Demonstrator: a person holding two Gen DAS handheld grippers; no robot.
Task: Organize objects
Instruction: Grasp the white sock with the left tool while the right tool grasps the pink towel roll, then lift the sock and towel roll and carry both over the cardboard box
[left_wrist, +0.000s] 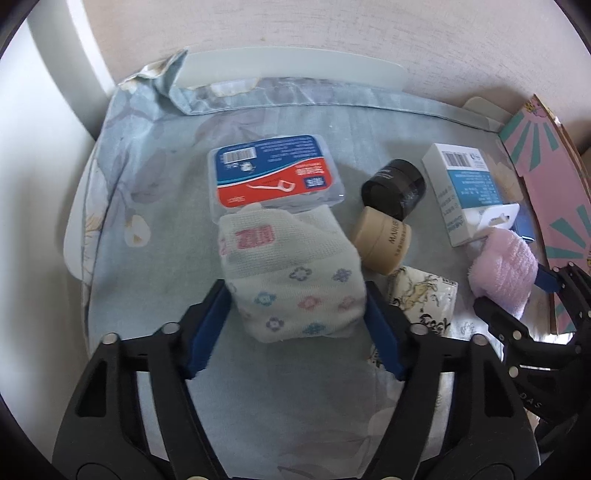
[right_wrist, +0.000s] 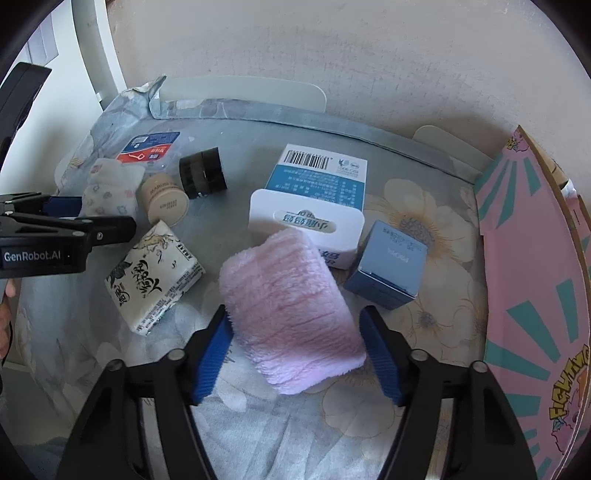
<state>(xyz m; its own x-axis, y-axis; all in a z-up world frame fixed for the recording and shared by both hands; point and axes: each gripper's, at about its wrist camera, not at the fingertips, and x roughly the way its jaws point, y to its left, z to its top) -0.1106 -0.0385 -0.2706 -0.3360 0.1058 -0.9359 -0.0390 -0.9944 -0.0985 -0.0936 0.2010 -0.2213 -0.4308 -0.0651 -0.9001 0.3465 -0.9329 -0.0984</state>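
Left gripper (left_wrist: 297, 314) nearest lens, blue pads pressed on both sides of flower-print sock bundle (left_wrist: 291, 273); bare cloth (left_wrist: 155, 229) left of it out to rounded table edge. Floss-pick case (left_wrist: 273, 173) just behind. Tan jar (left_wrist: 382, 238), black jar (left_wrist: 393, 188) right, close. Right gripper (right_wrist: 295, 334) half-closed around pink towel (right_wrist: 291, 310), left pad touching, right pad slightly off. White box (right_wrist: 314, 199) touches towel's far end; blue box (right_wrist: 388, 266) near; pink carton wall (right_wrist: 532, 258) closes right edge.

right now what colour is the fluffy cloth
Pale pink fluffy cloth, clearest in the right wrist view.
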